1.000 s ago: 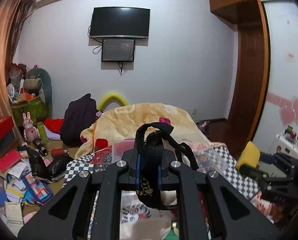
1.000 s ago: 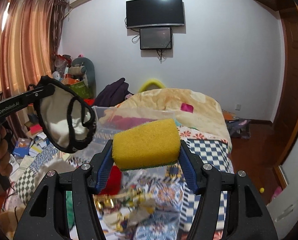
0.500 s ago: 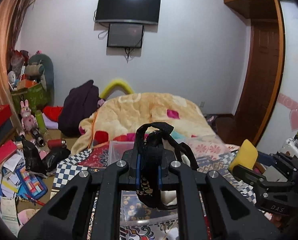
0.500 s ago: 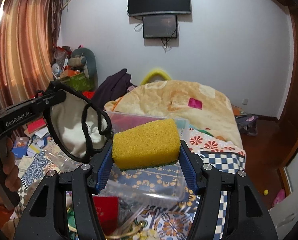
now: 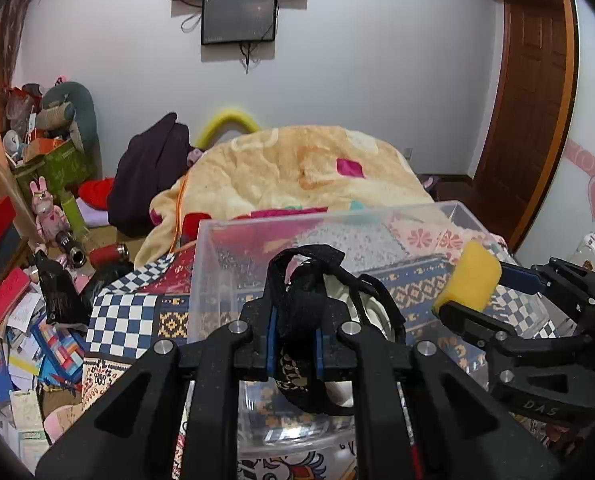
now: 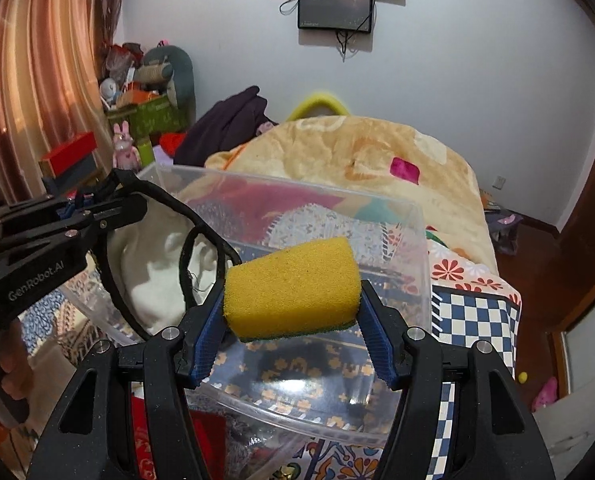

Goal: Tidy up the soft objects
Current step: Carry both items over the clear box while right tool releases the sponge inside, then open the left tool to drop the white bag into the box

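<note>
Patchwork bedding lies under a clear rigid plastic bin (image 6: 417, 240). Just above its opening, the right gripper (image 6: 293, 292) clamps a porous yellow sponge (image 6: 293, 284), and the left gripper (image 5: 295, 320) pinches a limp black-edged cream fabric pouch (image 5: 309, 308). Next, probably: lower both inside, then release.

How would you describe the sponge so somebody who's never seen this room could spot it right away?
Start at the clear plastic bin on the patterned bed. Over it, the right tongs are shut on the sponge. It is a yellow foam block with a thin green underside, unlike the black-edged white fabric item in the left tongs.
</note>
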Motion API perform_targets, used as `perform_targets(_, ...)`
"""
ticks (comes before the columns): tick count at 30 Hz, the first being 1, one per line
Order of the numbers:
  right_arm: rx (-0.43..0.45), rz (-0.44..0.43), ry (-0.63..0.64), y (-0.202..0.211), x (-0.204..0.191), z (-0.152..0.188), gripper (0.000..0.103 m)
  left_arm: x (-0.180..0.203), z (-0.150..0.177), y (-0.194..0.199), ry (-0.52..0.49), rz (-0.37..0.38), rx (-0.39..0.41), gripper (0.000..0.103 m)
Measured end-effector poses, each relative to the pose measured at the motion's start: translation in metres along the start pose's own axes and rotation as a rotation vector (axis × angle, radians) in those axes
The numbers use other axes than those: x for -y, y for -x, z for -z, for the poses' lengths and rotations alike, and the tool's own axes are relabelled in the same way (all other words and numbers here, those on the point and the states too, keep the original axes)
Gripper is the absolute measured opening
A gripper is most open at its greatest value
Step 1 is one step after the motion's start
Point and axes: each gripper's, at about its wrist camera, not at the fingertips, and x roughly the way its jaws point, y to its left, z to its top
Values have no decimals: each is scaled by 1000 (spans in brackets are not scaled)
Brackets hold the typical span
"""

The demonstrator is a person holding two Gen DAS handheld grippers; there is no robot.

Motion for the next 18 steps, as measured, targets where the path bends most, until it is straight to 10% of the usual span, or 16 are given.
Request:
perform_targets(5, -18, -4, 1, 1, 0, -1, 81, -4, 2, 2, -4, 6, -29, 34)
perform_targets(18, 80, -12, -11, 44, 6, 3, 82, -7, 14, 57, -40, 15, 67, 68)
